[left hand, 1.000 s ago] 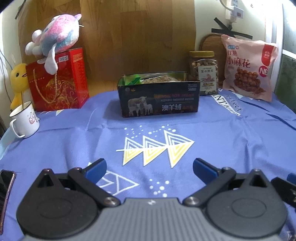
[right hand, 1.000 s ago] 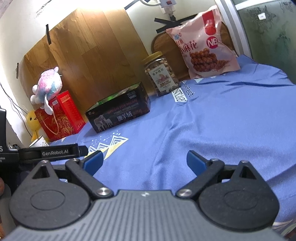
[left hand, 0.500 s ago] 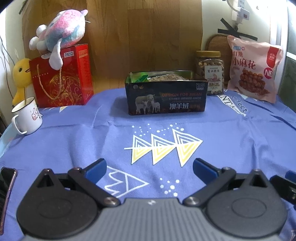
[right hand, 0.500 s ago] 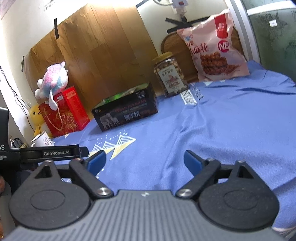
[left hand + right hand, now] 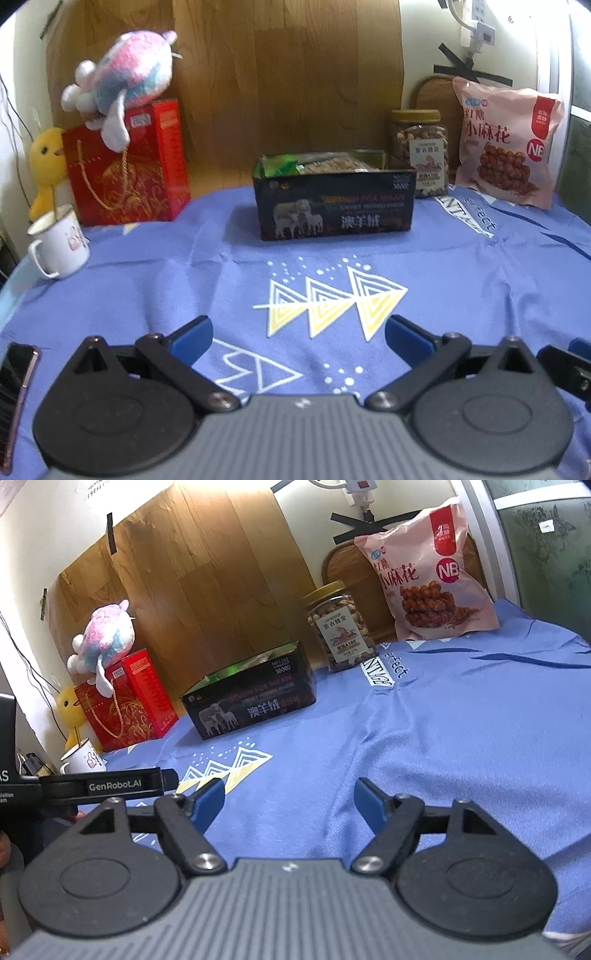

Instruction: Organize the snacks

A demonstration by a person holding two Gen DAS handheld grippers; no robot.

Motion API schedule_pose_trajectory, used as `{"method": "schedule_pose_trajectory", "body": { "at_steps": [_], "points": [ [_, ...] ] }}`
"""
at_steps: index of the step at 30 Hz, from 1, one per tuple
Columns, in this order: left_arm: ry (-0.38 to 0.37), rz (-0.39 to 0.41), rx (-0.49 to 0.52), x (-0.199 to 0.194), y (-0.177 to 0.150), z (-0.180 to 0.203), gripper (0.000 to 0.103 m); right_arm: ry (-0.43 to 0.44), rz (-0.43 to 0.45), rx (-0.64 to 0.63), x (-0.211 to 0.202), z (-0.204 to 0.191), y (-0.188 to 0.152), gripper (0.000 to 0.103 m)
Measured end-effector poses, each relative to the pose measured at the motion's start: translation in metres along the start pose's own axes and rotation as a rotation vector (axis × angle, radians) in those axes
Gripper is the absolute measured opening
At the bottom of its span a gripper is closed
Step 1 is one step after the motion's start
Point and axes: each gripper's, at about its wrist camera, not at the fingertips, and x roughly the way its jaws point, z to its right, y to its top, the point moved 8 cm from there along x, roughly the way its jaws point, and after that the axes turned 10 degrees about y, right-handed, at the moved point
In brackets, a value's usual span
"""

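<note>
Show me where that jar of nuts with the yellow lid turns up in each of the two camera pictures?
Left wrist view: the jar of nuts stands upper right of centre, just behind the right end of the dark box.
Right wrist view: the jar of nuts stands above centre, right of the dark box.
Shared landmark: the pink snack bag is just right of the jar in both.
</note>
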Motion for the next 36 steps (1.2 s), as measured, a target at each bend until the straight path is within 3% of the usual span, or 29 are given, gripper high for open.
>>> {"method": "schedule_pose_trajectory", "body": {
  "at_steps": [5,26,36],
  "points": [
    [0.006,0.017,-0.006,-0.006,0.002,-0.006,0.103,0.016,0.001,-0.006,-0.002,-0.004,-0.001,0.072],
    [0.013,0.017,0.014,-0.004,-0.001,-0.003,0.103,0.013,0.003,0.006,-0.002,-0.001,-0.004,0.073],
    [-0.022,0.027,0.03,-0.005,0.005,0.01,0.103,-0.017,0.034,0.0,-0.006,0.011,0.008,0.073]
  ]
}}
